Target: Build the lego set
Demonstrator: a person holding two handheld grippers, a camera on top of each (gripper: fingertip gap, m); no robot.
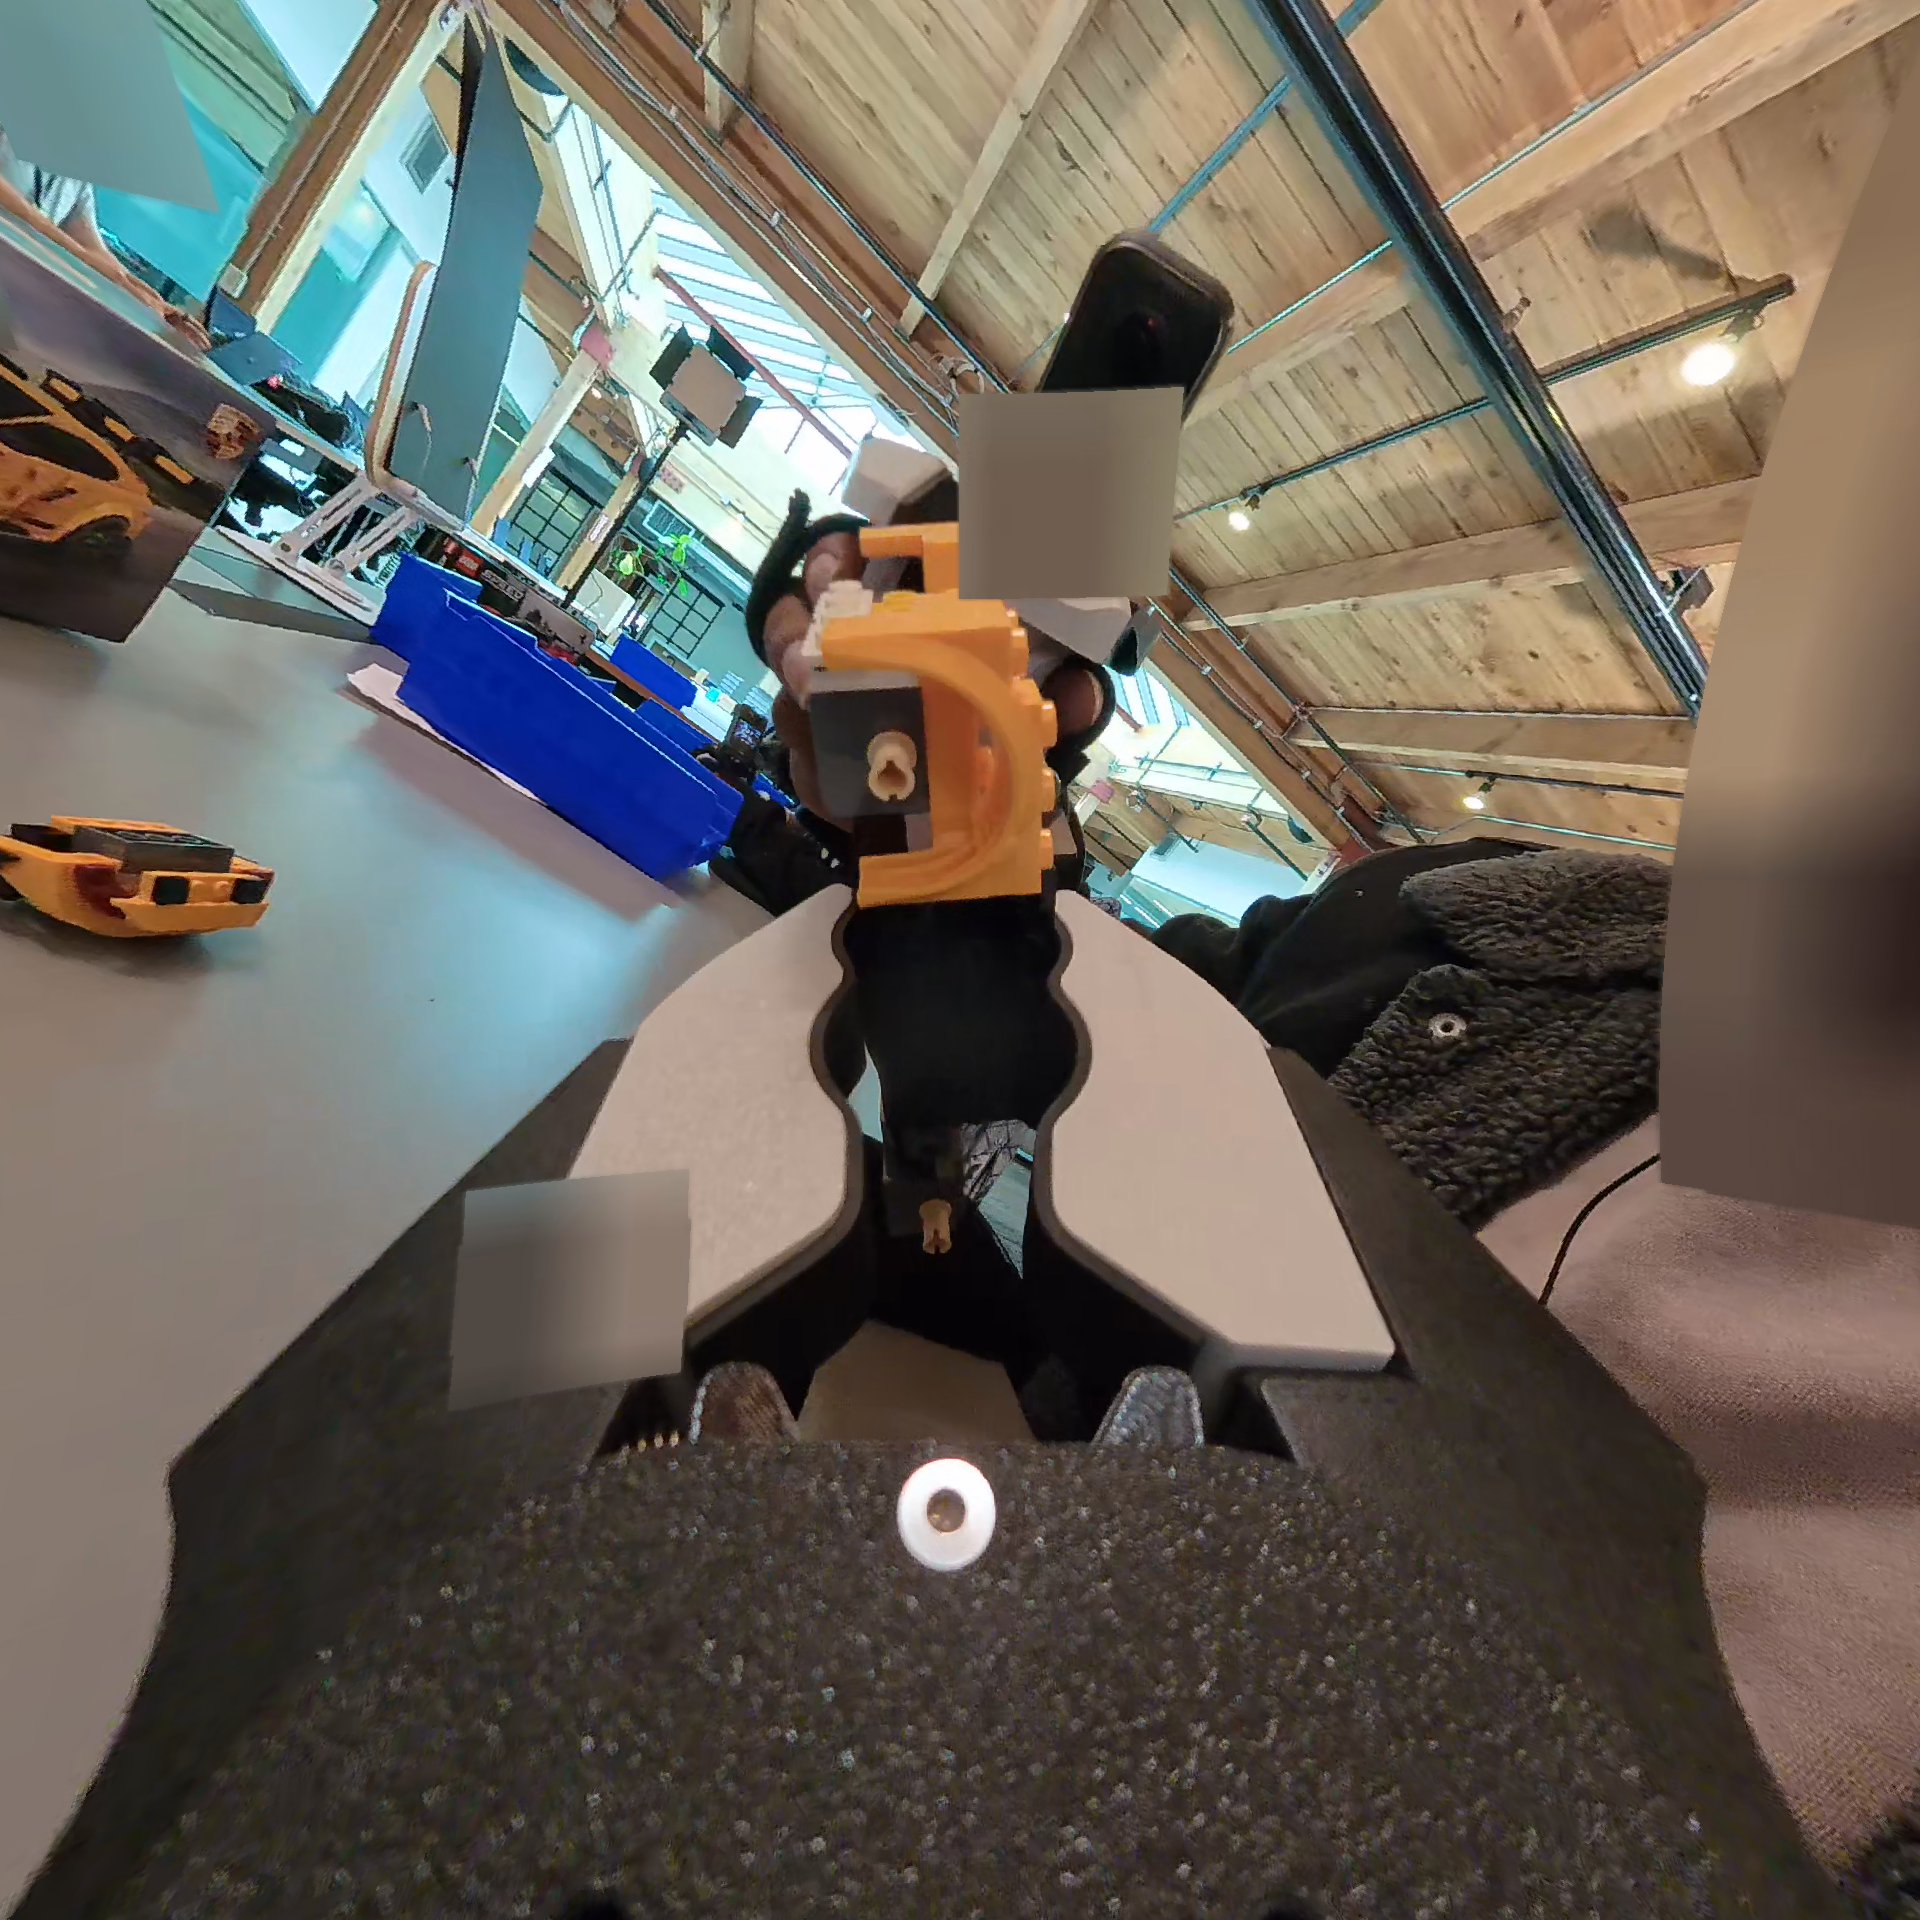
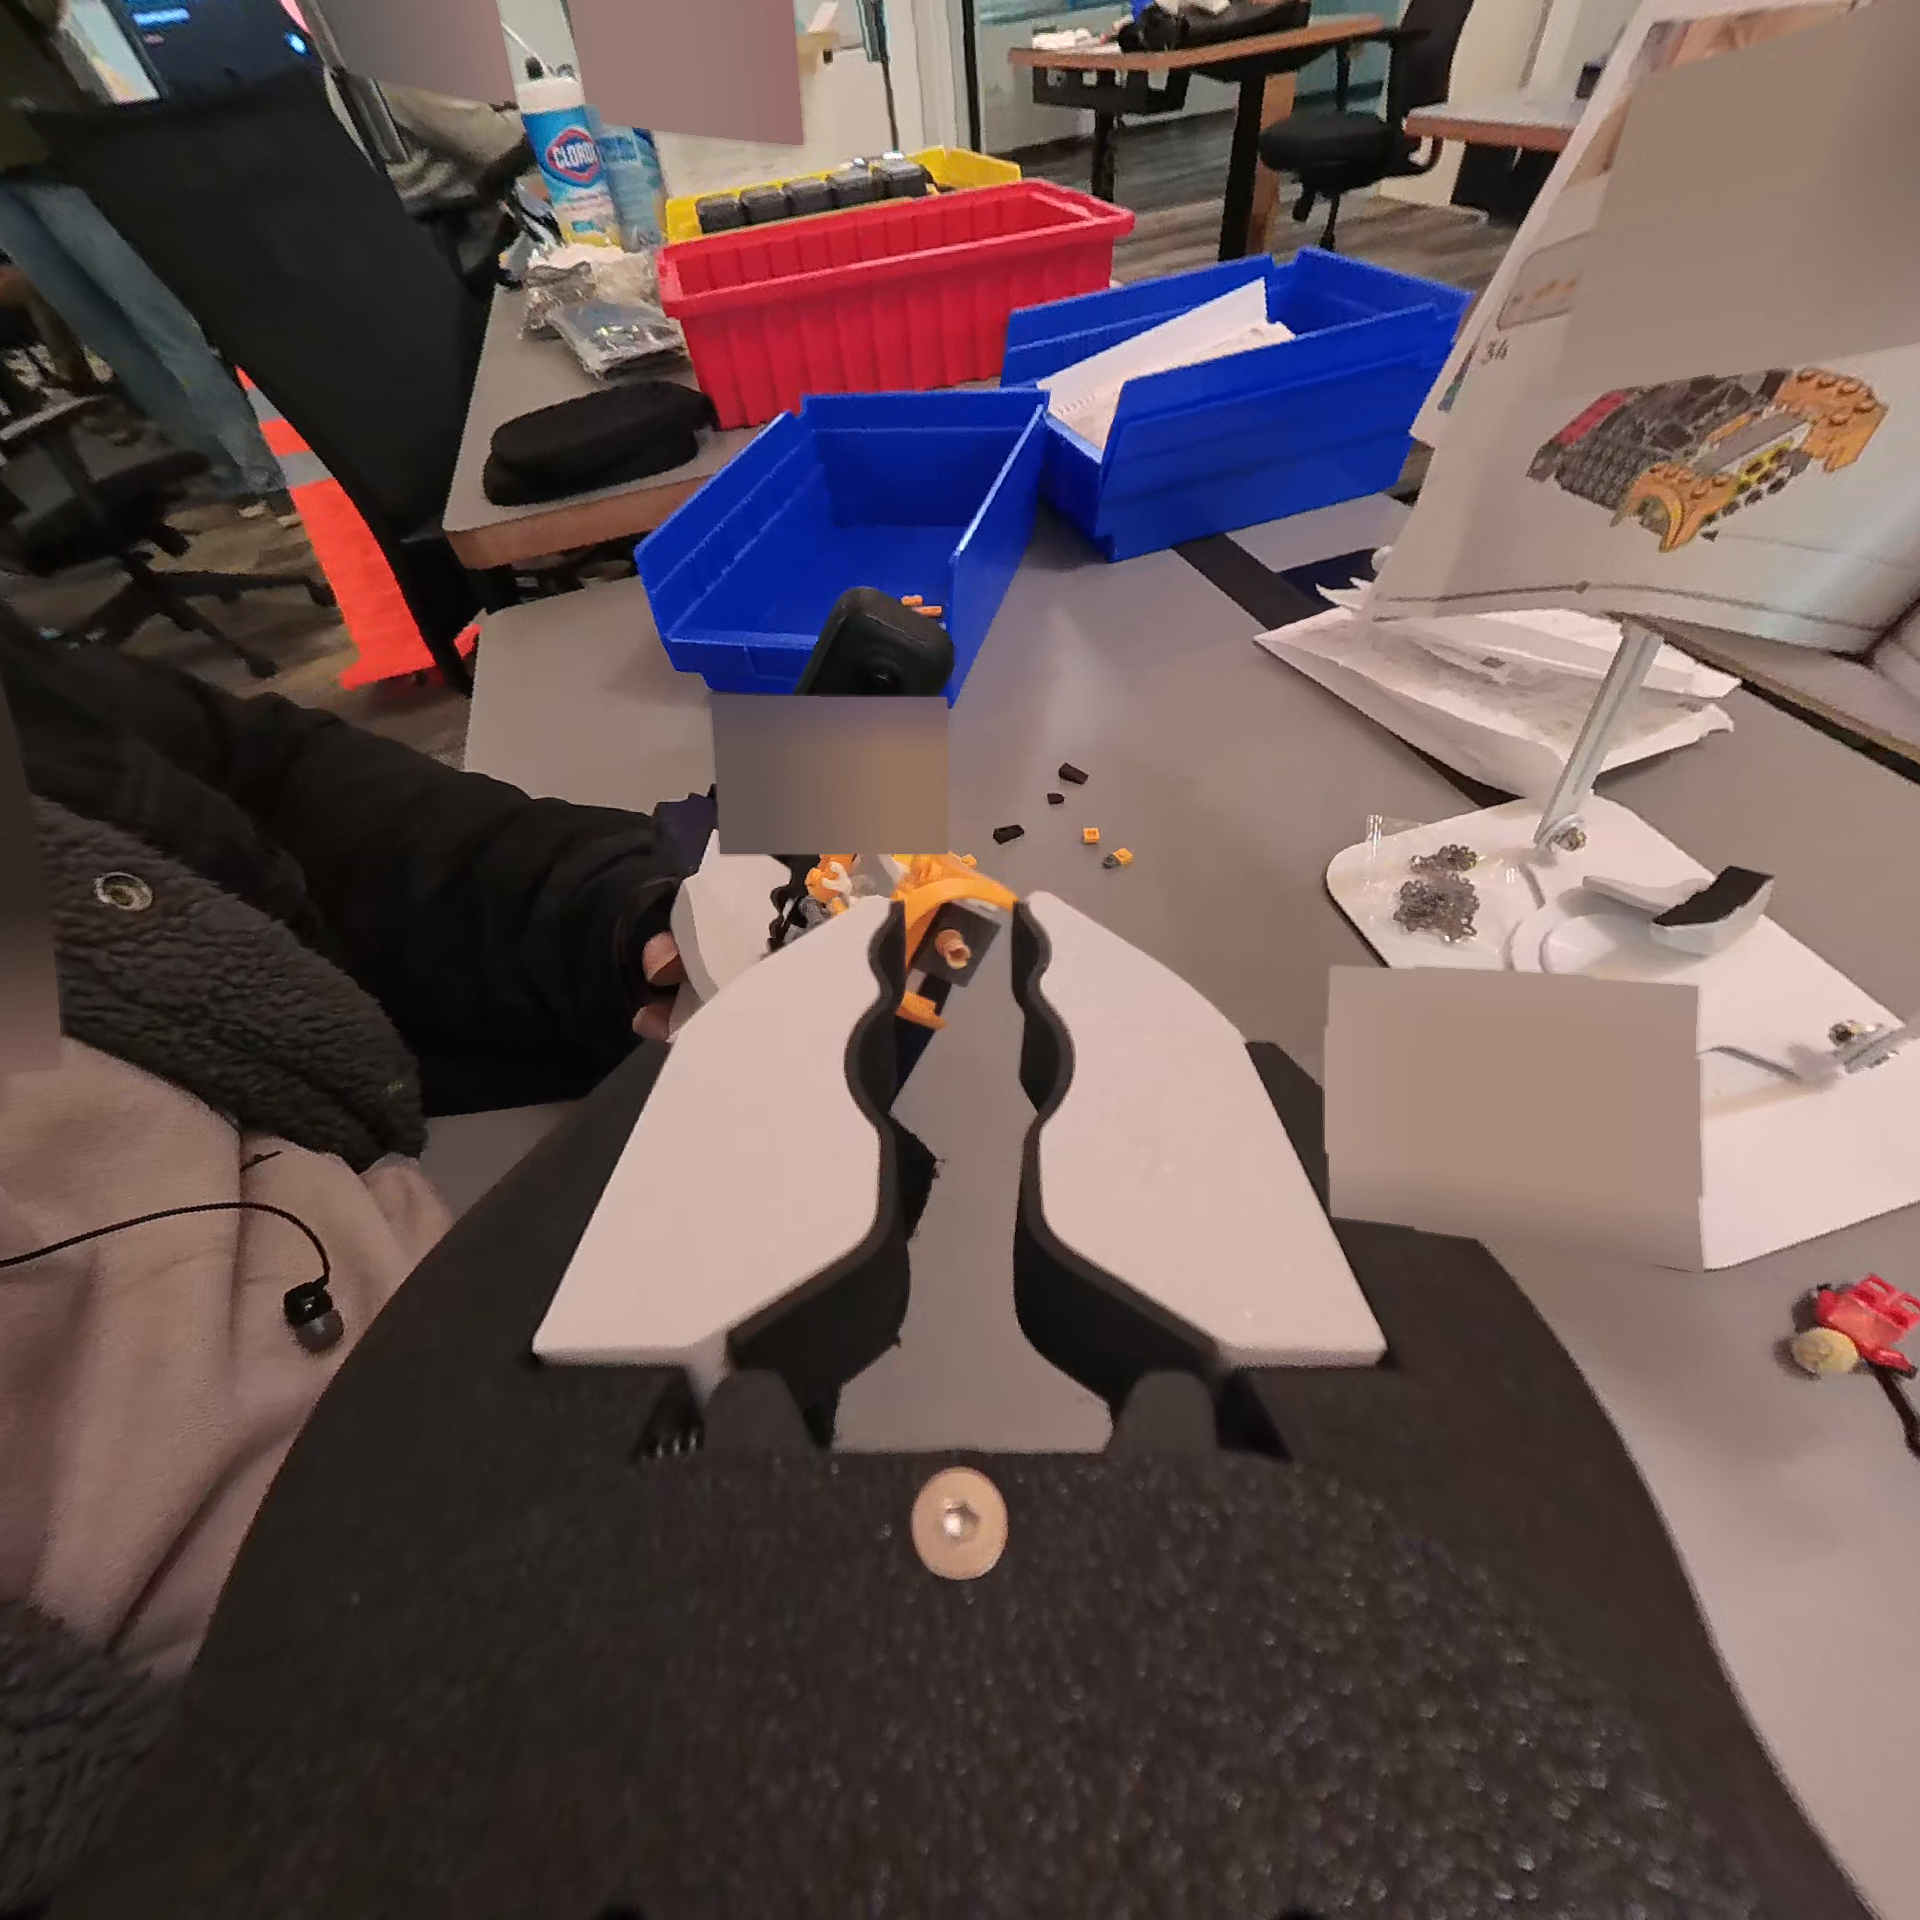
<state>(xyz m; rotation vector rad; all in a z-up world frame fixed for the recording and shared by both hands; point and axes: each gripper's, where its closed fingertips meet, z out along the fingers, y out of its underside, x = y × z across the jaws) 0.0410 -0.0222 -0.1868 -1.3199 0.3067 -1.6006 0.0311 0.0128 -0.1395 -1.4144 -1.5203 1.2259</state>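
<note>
The left gripper (image 1: pixel 951 904) is squeezed shut on the lego car body (image 1: pixel 935 748). The black middle of the body sits deep between its two fingers. The orange wheel arch end sticks out just past the tips. So the long way of the body runs straight ahead, the same way the left fingers point. A tan pin (image 1: pixel 890 774) on the grey block looks back toward this gripper.

The right gripper (image 2: pixel 951 914) comes at the body from the far end, so the two grippers point at each other. Its fingers are close together, with the orange arch and the grey block right between the tips. The arch seems to touch one finger. I cannot tell if the fingers really pinch it or only sit around it.

The right gripper is the one at the orange end, so I think it does the next little job there while the left one holds steady. A push should go along the body, toward the left gripper, not sideways.

Past the right tips and a bit to the right, small loose pieces (image 2: pixel 1070 774) lie on the grey table (image 2: pixel 1195 727). Further right stands the open booklet (image 2: pixel 1704 457).
</note>
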